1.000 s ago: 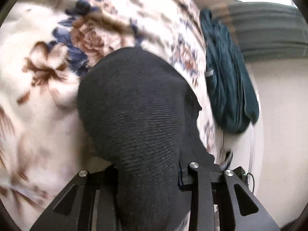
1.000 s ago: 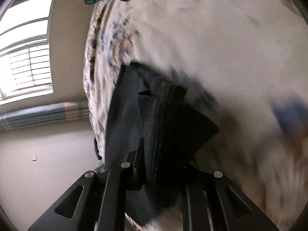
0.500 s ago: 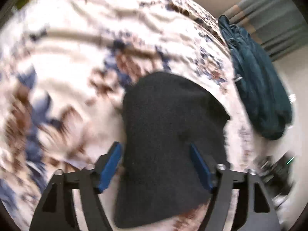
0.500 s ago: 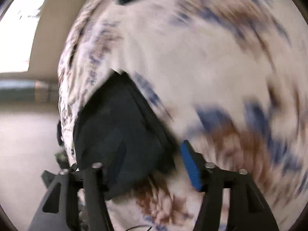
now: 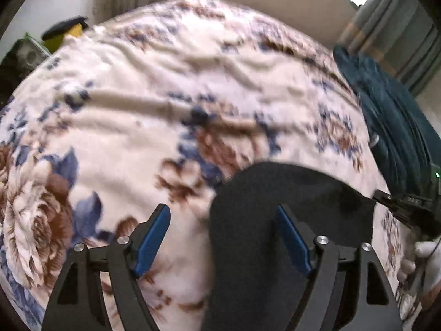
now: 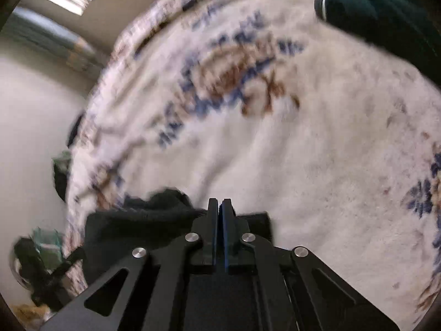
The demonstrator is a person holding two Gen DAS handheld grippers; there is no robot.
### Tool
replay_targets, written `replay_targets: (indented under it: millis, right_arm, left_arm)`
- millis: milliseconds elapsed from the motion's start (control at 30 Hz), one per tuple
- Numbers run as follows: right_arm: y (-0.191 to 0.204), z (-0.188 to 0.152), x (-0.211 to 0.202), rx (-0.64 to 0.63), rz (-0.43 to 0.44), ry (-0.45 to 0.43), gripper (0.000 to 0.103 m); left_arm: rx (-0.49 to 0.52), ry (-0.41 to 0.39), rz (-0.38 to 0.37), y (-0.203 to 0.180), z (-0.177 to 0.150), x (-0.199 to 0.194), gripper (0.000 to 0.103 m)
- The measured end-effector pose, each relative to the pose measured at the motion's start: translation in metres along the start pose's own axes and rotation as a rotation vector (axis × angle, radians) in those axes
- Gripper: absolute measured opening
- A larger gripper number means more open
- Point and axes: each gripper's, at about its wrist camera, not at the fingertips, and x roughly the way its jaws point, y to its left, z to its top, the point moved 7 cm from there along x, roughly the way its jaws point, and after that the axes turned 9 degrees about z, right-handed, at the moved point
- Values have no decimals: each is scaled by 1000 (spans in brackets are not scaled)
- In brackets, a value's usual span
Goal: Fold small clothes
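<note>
A small black knit garment (image 5: 289,187) lies flat on the floral blanket (image 5: 165,115) near the bed's right edge. My left gripper (image 5: 220,209) hovers over the garment's left edge, open and holding nothing; its right finger is above the cloth, its left finger above bare blanket. The right gripper (image 6: 219,201) is shut, and I see nothing between its blue pads. The black garment (image 6: 154,218) lies under and to the left of its fingers. In the left wrist view the right gripper (image 5: 386,197) reaches in at the garment's right edge, held by a gloved hand (image 5: 424,248).
A dark teal garment (image 5: 399,127) (image 6: 372,8) lies along the far side of the bed. Beyond the bed's upper left are a yellow item (image 5: 66,33) and dark clutter. Curtains (image 5: 391,19) hang behind. Dark clutter (image 6: 38,262) sits on the floor below the bed edge.
Both grippers let go of the black garment, which now lies flat. The left one opened and lifted back. The right one opened, swung across the bed, then shut.
</note>
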Motion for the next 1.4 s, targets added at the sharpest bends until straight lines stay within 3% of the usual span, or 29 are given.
replay_targets:
  millis: [67,200,500,567,633,733,767,833,867,900,1000,1067,1100,1133,1167,1267,1400]
  right_arm:
    - [0,7,-12,27,8,-57,3]
    - [-3,9,-18,57,59,-24,3]
    - [-10,16,-29,25,-18,-91,1]
    - [-15,25,-37,44,-37,-135,1]
    - [-14,35,-38,53,14,-119,1]
    - [-16,36,-24,89,71,16,2]
    - [-18,31,-18,74,56,69,4]
    - [-19,21,-9,43,45,130,23]
    - [-21,13,-1,40,46,172,46]
    - [-22,7,4,46,54,197,56]
    - [-21,-8,18,38,70,232,57]
    - [-18,-15,25,19,78,239,56]
    - [-16,-17,26,3,77,229,49]
    - [-12,-18,26,-22,69,206,35]
    - [-10,-19,25,-49,37,183,5]
    - [-3,-11,10,-79,-5,81,4]
    - [-8,1,-6,-42,-37,16,3]
  left_arm:
    - [-18,12,-16,5,1,3,77]
    - [-55,109,-54,15,0,17,77]
    - [-20,133,-76,7,7,20,77]
    - [27,132,-66,-2,16,23,77]
    - [118,132,-58,-18,27,28,77]
    - [222,140,1,-36,38,38,77]
    - [264,132,23,-43,40,41,77]
    - [320,136,47,-54,39,47,77]
    - [327,141,58,-54,38,50,77]
    - [327,148,56,-56,37,52,77]
    - [308,147,57,-54,33,52,77]
    - [289,150,51,-52,32,52,77]
    - [278,153,49,-51,32,53,77]
    - [265,157,47,-49,32,53,77]
    - [260,158,46,-49,32,52,77]
    - [238,159,52,-46,33,47,77]
    - [206,163,54,-37,31,40,77]
